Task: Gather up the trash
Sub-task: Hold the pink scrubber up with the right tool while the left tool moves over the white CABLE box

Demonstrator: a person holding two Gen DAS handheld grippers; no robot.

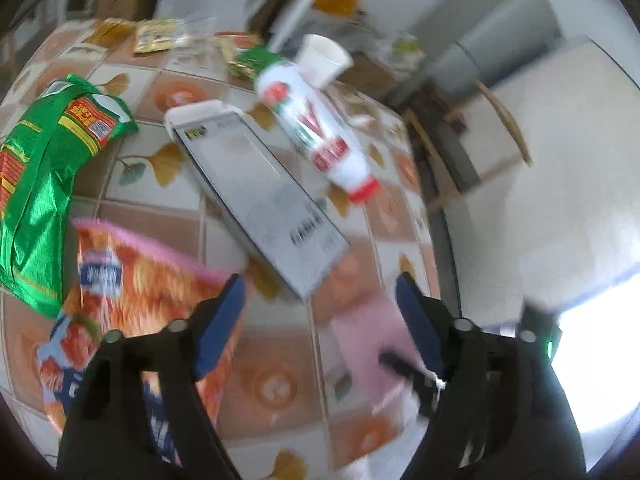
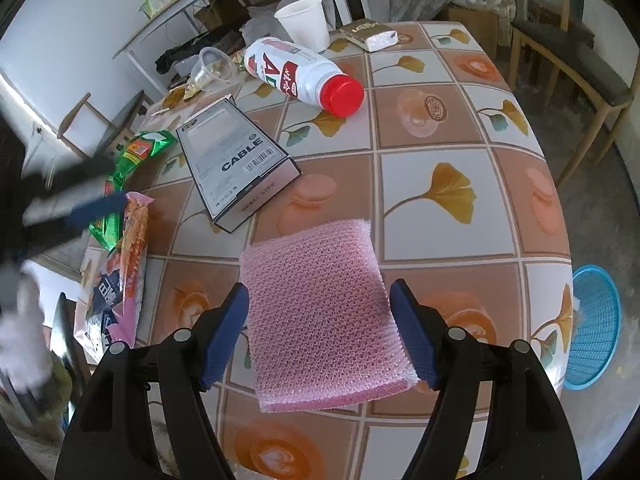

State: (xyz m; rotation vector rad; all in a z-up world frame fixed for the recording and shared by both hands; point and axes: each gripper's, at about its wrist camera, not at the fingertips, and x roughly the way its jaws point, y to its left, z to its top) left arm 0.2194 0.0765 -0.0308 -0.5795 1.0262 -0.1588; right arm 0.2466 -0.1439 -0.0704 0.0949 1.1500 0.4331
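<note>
A pink foam sheet lies flat on the tiled tablecloth. My right gripper is open above it, and the sheet sits between the blue pads with no visible squeeze. My left gripper hangs open and empty over the table, with an orange snack bag under its left finger and the pink sheet near its right one. Further out lie a grey cable box, a white bottle with a red cap, a paper cup and a green foil bag.
A clear plastic cup and a small gold box sit at the table's far side. A blue basket stands on the floor past the table's right edge. A wooden chair is at the far right.
</note>
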